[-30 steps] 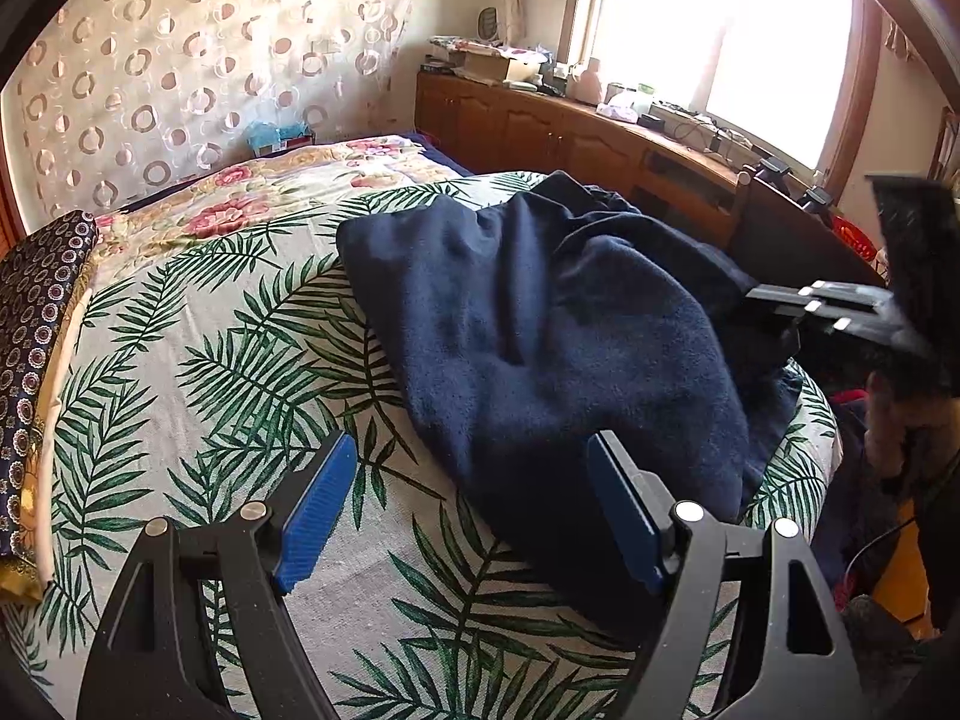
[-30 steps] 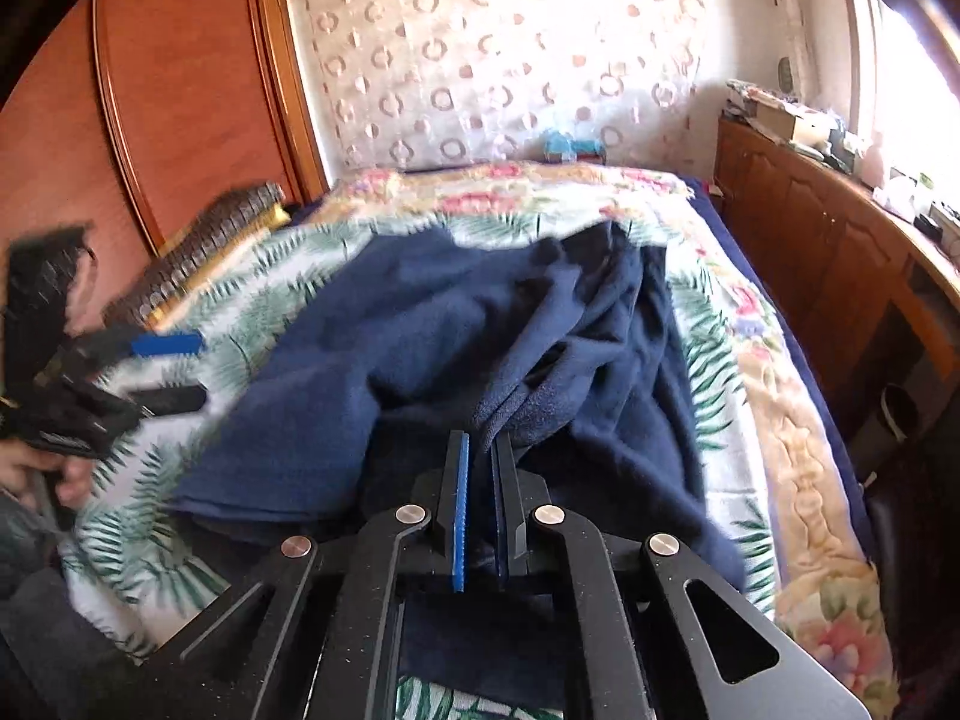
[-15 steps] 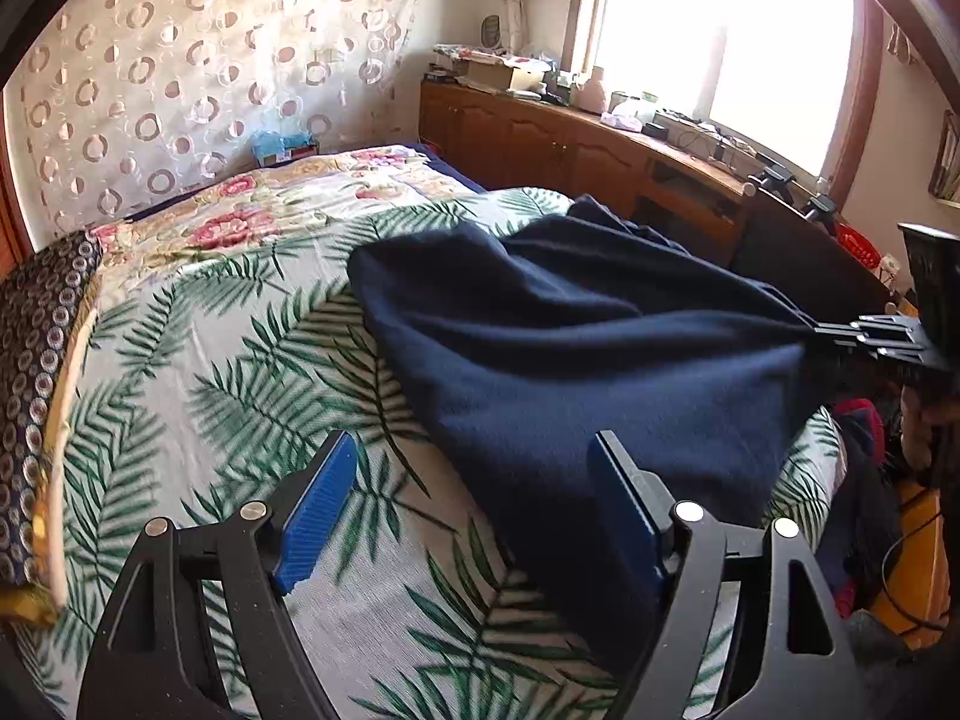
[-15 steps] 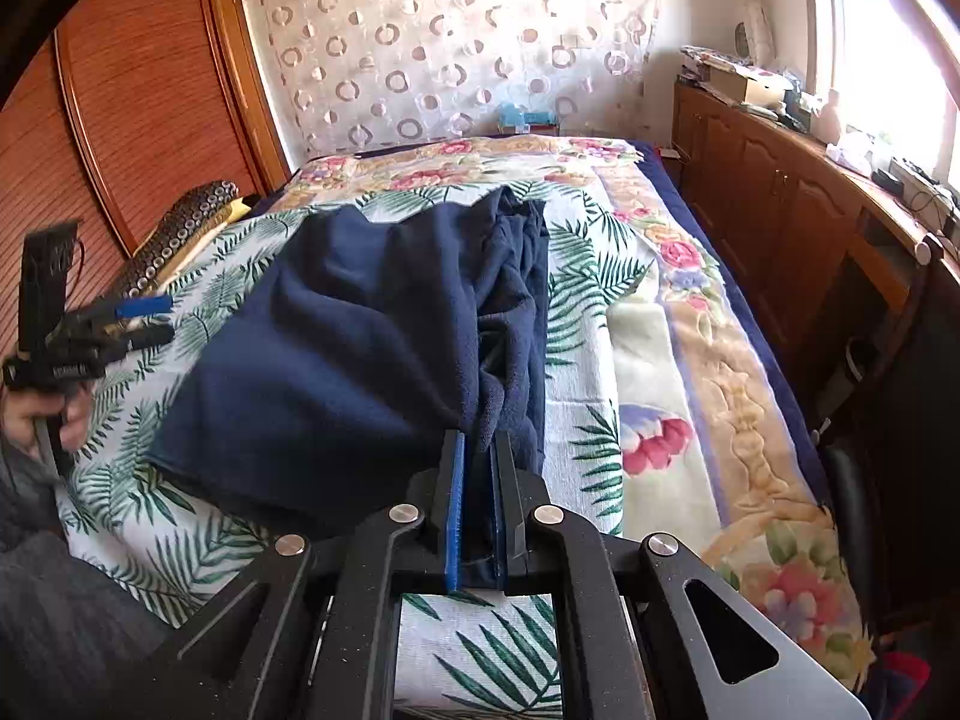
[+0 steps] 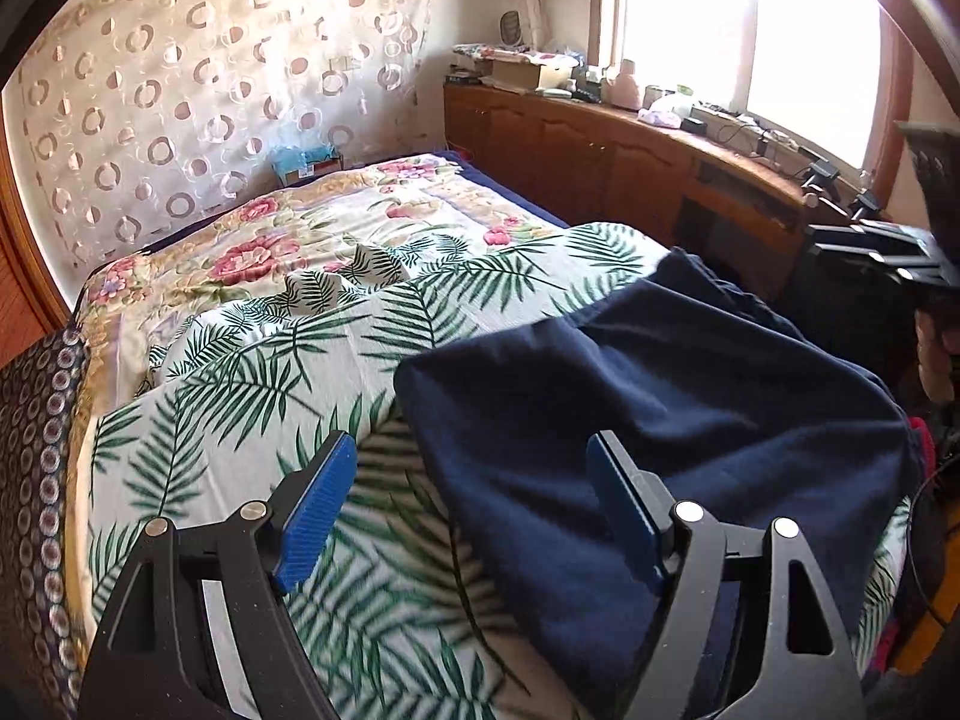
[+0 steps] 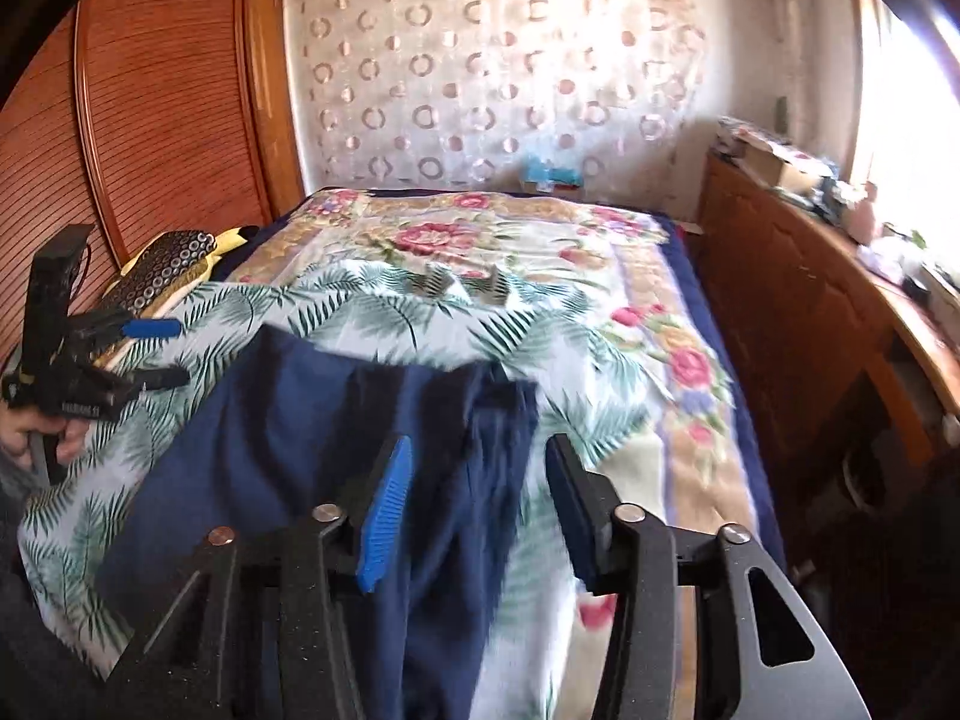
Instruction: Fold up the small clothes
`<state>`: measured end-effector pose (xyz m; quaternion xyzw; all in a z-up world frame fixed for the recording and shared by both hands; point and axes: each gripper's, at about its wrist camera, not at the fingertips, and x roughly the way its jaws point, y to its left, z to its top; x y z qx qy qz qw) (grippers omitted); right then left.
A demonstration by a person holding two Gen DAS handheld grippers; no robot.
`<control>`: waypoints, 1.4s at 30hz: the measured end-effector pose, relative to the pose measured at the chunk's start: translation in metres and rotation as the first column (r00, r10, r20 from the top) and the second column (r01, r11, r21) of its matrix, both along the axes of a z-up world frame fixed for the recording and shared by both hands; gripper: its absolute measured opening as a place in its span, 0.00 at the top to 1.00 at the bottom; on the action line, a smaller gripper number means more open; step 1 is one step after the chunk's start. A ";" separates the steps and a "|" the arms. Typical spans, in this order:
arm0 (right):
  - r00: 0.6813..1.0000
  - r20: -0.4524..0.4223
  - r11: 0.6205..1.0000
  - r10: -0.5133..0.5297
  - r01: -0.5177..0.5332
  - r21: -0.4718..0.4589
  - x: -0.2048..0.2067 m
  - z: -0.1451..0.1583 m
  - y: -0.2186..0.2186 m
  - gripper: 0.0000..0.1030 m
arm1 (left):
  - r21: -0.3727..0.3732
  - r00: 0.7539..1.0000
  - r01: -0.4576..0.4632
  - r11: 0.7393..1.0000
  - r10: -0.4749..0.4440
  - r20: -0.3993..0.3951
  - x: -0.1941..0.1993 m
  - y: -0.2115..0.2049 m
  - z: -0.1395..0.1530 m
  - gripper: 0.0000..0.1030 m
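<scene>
A dark navy garment lies spread on the near part of the bed, one end hanging over the bed's near edge. My left gripper is open just above the sheet, its right finger over the garment's left border and nothing between the pads. In the right wrist view the garment runs under and between the fingers of my right gripper, whose jaws are opening, the pads clear of the blurred cloth. The left gripper shows at the left, held by a hand. The right gripper shows at the right edge.
The bed carries a palm-leaf sheet over a floral quilt. A dark patterned pillow lies by the wooden headboard. A long wooden cabinet with clutter runs under the window. A blue tissue box sits at the far end.
My right gripper, shut on the garment's edge before, has opened and let it go. The garment was dragged toward the near bed edge and flattened. Both grippers drew back.
</scene>
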<state>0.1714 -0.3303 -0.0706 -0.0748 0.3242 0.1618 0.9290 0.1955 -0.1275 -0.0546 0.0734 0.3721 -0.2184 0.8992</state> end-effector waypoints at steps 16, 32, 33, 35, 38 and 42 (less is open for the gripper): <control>0.981 -0.153 0.992 0.123 -0.126 -0.012 0.095 -0.026 0.016 0.98 | -0.015 0.998 -0.017 1.000 0.016 -0.063 0.040 -0.004 -0.022 0.22; 0.988 -0.145 0.998 -0.048 0.041 -0.055 0.107 -0.014 -0.012 0.39 | -0.068 0.988 -0.042 0.997 0.032 -0.149 0.073 0.004 -0.032 0.40; 0.986 -0.159 0.998 -0.046 0.037 -0.057 0.111 -0.016 -0.010 0.39 | -0.069 0.987 -0.046 0.997 0.035 -0.160 0.076 0.003 -0.035 0.42; 0.980 -0.196 0.999 -0.024 0.017 -0.035 0.118 -0.022 -0.009 0.39 | -0.074 0.985 -0.047 0.996 0.034 -0.171 0.078 0.003 -0.037 0.48; 0.972 -0.236 1.000 -0.001 0.001 -0.002 0.127 -0.027 -0.011 0.39 | -0.087 0.981 -0.044 0.995 0.027 -0.191 0.079 0.002 -0.041 0.54; 0.974 -0.222 0.999 0.050 -0.047 0.021 0.125 -0.022 -0.010 0.41 | -0.086 0.982 -0.035 0.996 0.018 -0.189 0.078 -0.002 -0.043 0.56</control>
